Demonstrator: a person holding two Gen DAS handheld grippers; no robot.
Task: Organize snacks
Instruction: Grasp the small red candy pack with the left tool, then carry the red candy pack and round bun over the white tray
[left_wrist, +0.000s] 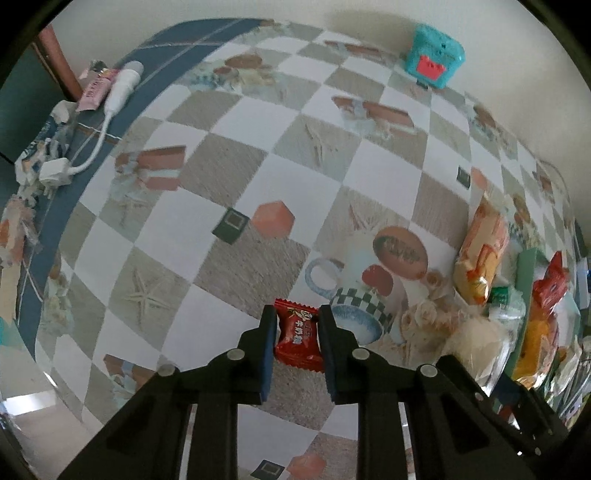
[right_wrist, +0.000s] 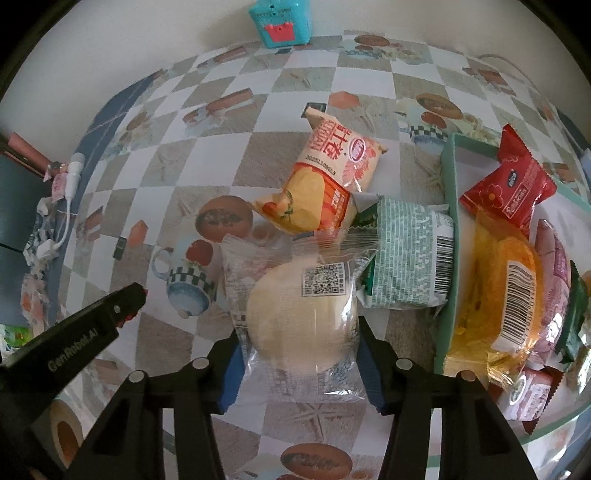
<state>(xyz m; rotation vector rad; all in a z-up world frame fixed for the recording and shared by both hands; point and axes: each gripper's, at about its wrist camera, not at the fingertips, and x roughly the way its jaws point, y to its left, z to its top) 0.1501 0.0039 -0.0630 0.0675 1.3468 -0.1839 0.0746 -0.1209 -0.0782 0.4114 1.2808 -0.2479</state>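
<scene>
Left gripper (left_wrist: 297, 334): clamped on red candy (left_wrist: 298, 338), over checked tablecloth (left_wrist: 236, 155) | Right gripper (right_wrist: 298, 360): closed on clear-wrapped round bun (right_wrist: 301, 317), on the cloth beside green tray (right_wrist: 448, 236) | Tray: holds red packet (right_wrist: 508, 188), yellow cake (right_wrist: 495, 295) | Loose nearby: orange snack bag (right_wrist: 325, 181), green packet (right_wrist: 410, 254) | Far edge: teal box (right_wrist: 280, 20)
</scene>
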